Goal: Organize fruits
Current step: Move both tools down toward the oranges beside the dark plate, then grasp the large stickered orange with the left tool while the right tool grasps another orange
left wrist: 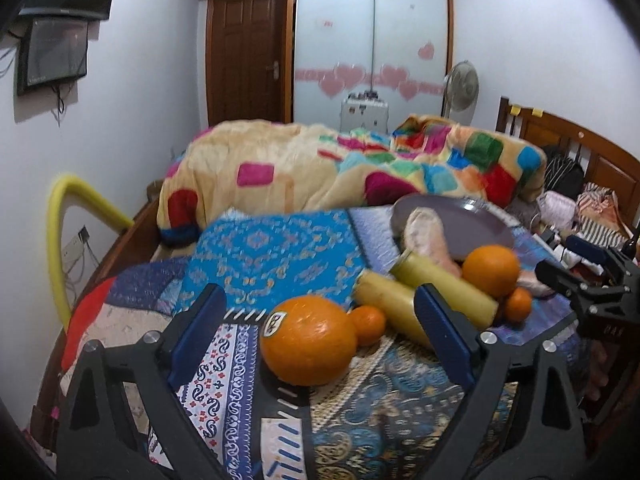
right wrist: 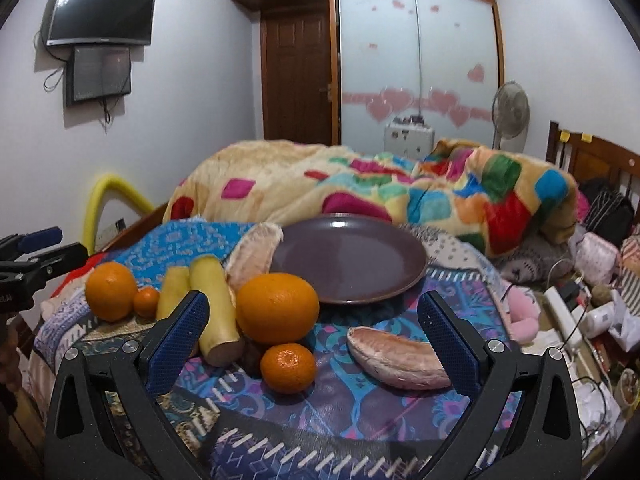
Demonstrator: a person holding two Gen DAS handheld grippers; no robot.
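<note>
Oranges come first: the stickered orange point(left wrist: 306, 340) sits between your left gripper point(left wrist: 320, 328)'s wide-spread, empty fingers. It looks firm, round and likely to roll, so close across its widest part. Your right gripper point(right wrist: 314, 330) is equally wide open and empty, with a small mandarin point(right wrist: 288, 367) and a pomelo segment point(right wrist: 398, 360) between its fingers; the segment looks soft, so take it gently across its middle. Beyond them, a large orange point(right wrist: 277, 307) touches two smooth yellow pieces point(right wrist: 216, 308) that may slip. The dark plate point(right wrist: 348, 262) is empty, on soft quilted bedding point(right wrist: 360, 412) that gives underfoot. Clutter crowds the right; the folded blanket point(right wrist: 400, 188) blocks the far side.
</note>
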